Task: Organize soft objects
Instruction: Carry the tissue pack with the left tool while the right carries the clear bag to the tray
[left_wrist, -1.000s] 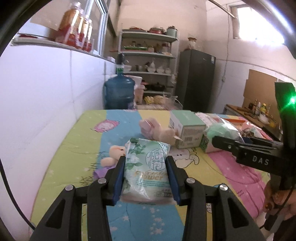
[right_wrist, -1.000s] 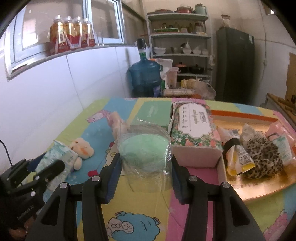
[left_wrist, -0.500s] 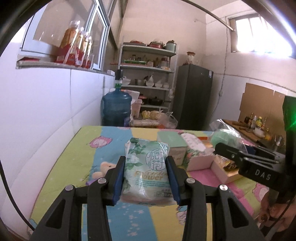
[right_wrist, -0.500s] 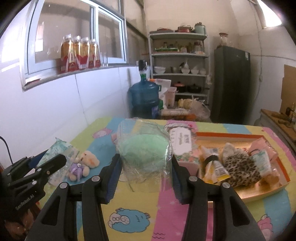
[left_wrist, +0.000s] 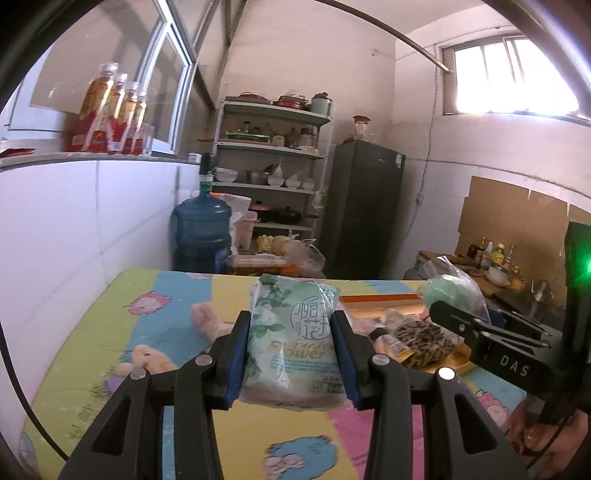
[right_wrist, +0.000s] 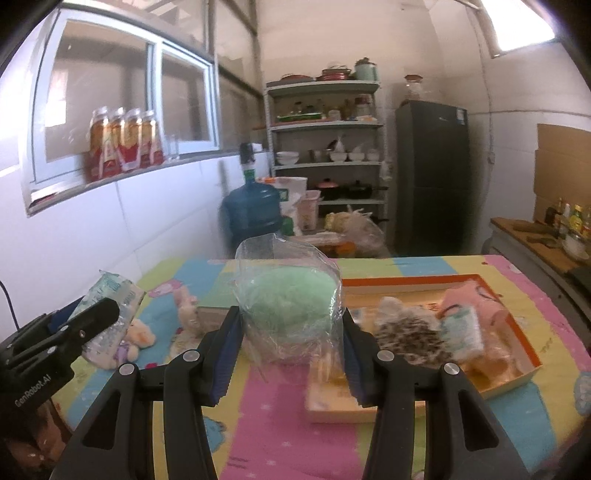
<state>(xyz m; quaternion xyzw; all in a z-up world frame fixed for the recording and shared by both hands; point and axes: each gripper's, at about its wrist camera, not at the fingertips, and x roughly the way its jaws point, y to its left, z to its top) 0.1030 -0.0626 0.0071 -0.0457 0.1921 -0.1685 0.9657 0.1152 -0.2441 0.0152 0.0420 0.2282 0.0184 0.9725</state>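
My left gripper (left_wrist: 291, 350) is shut on a green-white tissue pack (left_wrist: 291, 339) and holds it above the table. My right gripper (right_wrist: 291, 350) is shut on a green sponge in a clear plastic bag (right_wrist: 288, 306), held above the near end of the orange tray (right_wrist: 532, 365). The tray holds a leopard-print item (right_wrist: 410, 336) and a pink pouch (right_wrist: 469, 306). A small teddy bear (right_wrist: 138, 338) and a pink plush (right_wrist: 186, 310) lie on the colourful tablecloth at the left. The right gripper also shows in the left wrist view (left_wrist: 458, 325).
A green-topped box (right_wrist: 216, 308) sits behind the sponge. A white tiled wall runs along the table's left side. Beyond the table stand a blue water jug (right_wrist: 253, 214), shelves (right_wrist: 325, 147) and a dark fridge (right_wrist: 430, 177).
Both grippers have risen and swung to the right, carrying the tissue pack and the bagged sponge. The tray now lies under and ahead of the right gripper.
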